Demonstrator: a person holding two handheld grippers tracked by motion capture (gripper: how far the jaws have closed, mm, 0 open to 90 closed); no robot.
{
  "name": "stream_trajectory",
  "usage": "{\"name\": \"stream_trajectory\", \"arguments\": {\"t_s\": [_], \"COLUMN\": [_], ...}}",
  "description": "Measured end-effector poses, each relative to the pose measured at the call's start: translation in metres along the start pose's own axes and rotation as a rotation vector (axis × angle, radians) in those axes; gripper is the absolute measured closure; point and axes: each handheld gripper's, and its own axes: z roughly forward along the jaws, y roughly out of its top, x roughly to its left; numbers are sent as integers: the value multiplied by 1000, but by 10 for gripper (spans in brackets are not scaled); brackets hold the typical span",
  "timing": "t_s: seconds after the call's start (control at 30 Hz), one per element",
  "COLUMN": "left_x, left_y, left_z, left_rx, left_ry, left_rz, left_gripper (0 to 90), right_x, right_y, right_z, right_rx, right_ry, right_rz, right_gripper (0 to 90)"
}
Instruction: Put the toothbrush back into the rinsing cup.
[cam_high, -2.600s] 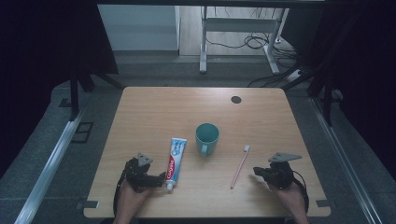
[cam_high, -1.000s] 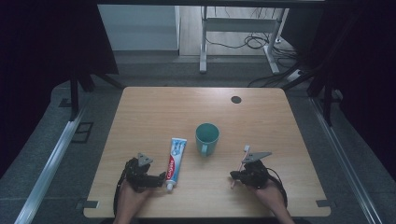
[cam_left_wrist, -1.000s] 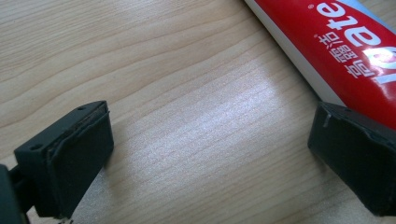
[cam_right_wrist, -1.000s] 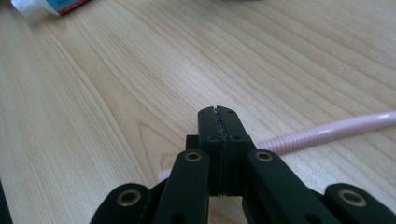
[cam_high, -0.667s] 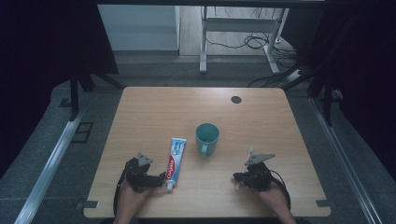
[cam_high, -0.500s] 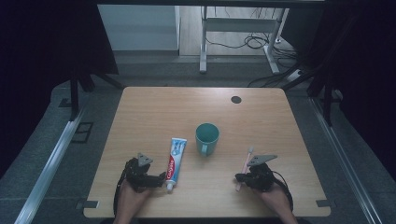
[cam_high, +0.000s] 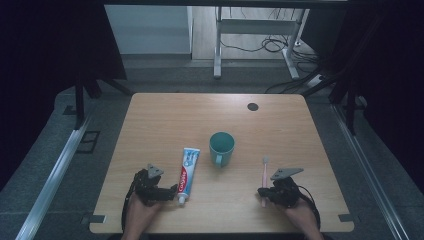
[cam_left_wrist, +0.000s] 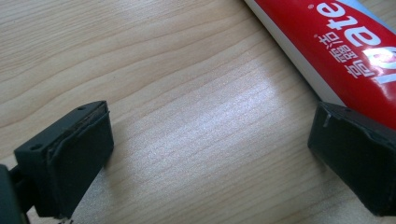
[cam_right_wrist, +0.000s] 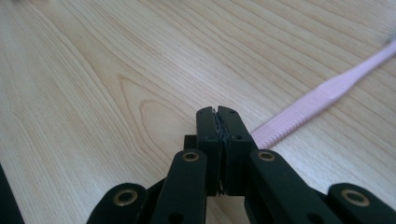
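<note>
1. My right gripper (cam_high: 264, 192) is clenched on the near end of the pink toothbrush (cam_high: 264, 176); in the right gripper view its jaws meet flat with the handle (cam_right_wrist: 299, 114) running out beside them.
2. The brush lies near the table's (cam_high: 165, 115) front edge, toward its right corner, long axis pointing away from me at the far edge.
3. The teal cup (cam_high: 221, 148) stands up-left of the bristles, near the middle, so I judge the right hand the nearer one for it.
4. My left gripper (cam_high: 167, 191) is released, resting just beside the toothpaste tube (cam_high: 187, 168), one pad (cam_left_wrist: 355, 154) against it.
</note>
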Motion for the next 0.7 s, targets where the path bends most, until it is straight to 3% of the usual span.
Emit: {"name": "stream_trajectory", "arguments": {"t_s": [0.7], "left_x": [0], "left_y": [0], "left_z": [0], "left_rx": [0], "left_ry": [0], "left_rz": [1], "left_gripper": [2], "right_x": [-21], "right_y": [-18], "right_z": [-18], "right_rx": [18], "right_ry": [-63], "right_rz": [44], "right_gripper": [869]}}
